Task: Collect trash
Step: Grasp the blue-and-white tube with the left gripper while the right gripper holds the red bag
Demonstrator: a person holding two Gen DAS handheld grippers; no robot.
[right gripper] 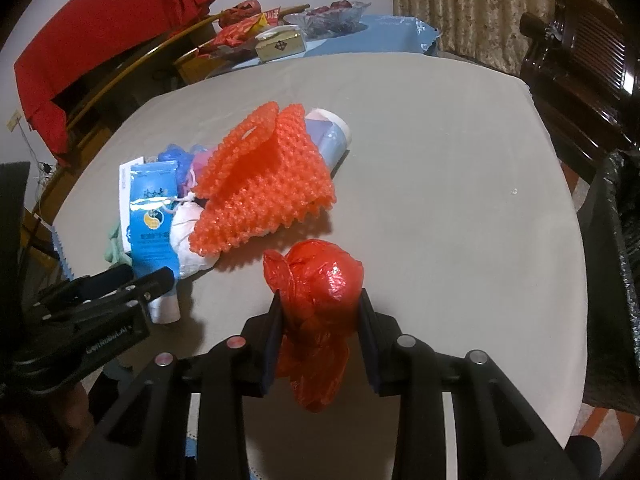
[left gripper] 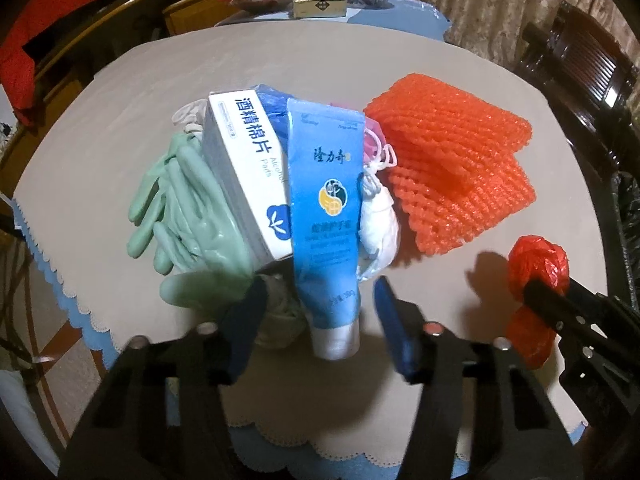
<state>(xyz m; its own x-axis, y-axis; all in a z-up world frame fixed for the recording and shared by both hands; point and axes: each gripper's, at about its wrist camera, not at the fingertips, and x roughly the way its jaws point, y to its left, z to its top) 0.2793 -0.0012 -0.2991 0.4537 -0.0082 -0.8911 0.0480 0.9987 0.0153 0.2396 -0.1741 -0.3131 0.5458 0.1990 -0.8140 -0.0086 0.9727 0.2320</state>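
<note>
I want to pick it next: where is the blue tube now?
In the left wrist view the blue tube lies centre, between the white box and the white mask, cap toward the open left gripper.

The left wrist camera looked forward and down, close over the trash pile's blue tube point(left gripper: 324, 216). The right wrist camera viewed the table point(right gripper: 440, 140) from the pile's right. Both captured the orange foam net point(left gripper: 452, 168).

Grey round table point(right gripper: 440, 152), patterned curtain point(right gripper: 472, 4), dark wooden chair point(right gripper: 580, 64)
</note>
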